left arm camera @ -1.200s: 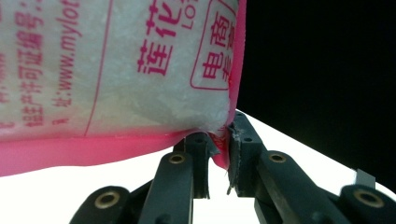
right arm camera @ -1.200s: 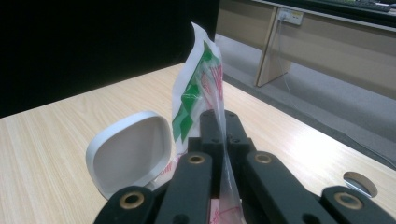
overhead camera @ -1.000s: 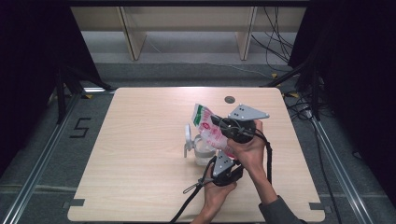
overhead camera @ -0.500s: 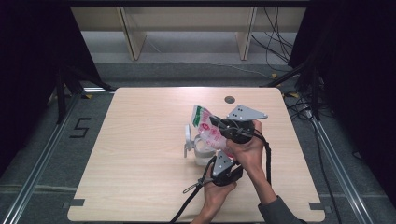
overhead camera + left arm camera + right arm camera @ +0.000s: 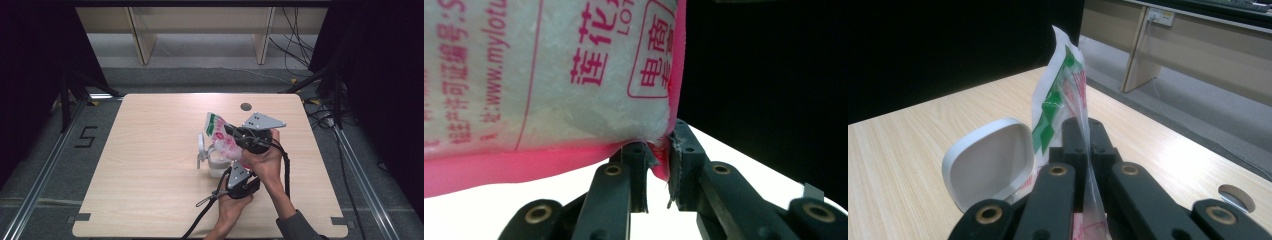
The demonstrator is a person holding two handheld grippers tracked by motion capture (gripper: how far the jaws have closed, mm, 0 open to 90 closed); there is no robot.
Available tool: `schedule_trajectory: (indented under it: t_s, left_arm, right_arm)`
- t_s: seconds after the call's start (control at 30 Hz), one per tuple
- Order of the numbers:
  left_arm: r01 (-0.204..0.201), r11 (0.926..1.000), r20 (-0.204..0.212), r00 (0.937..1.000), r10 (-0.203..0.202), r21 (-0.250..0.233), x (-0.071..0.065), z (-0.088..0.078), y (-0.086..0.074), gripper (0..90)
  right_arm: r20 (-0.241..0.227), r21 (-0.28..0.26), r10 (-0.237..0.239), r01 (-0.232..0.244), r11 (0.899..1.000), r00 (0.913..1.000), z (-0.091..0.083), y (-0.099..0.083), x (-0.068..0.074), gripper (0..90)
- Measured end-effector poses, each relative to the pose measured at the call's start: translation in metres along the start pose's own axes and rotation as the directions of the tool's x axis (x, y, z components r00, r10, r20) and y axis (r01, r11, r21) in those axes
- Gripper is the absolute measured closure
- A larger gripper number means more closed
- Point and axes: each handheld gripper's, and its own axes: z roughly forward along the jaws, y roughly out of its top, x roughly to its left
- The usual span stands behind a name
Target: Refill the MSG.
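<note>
The worktop (image 5: pixel 150 165) lay broad and bare to the left and toward the far edge, with a small round hole (image 5: pixel 245 106) near its back rim. Both forearms came in from the near edge, right of centre, the hands stacked close together. The right tool (image 5: pixel 231 131) reached leftward, its jaws pressed together on the upper part of the plastic bag (image 5: pixel 220 135). The left tool (image 5: pixel 231 169), nearer the person, pinched the bag's pink lower corner. Just beside the bag stood a white container (image 5: pixel 212 162) with its lid (image 5: pixel 201 150) raised.

One bag (image 5: pixel 220 135), one white container (image 5: pixel 212 162), two grippers, one table (image 5: pixel 150 150)
</note>
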Motion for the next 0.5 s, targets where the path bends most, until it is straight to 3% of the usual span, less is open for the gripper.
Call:
schedule_trajectory:
  t_s: [0.33,0.5]
  left_arm:
    - [0.007,0.9999,0.008,0.9999,-0.007,-0.008,0.0018,0.0012,0.0003,79.4]
    - [0.007,1.0000,0.006,1.0000,-0.007,-0.006,0.0030,0.0013,0.0011,79.5]
  right_arm:
    - [0.013,-0.003,0.013,-0.013,1.000,0.9998,-0.0004,0.0002,0.0023,90.0]
    - [0.003,-0.002,-0.006,0.006,1.000,1.0000,-0.0008,0.0016,0.0024,90.0]
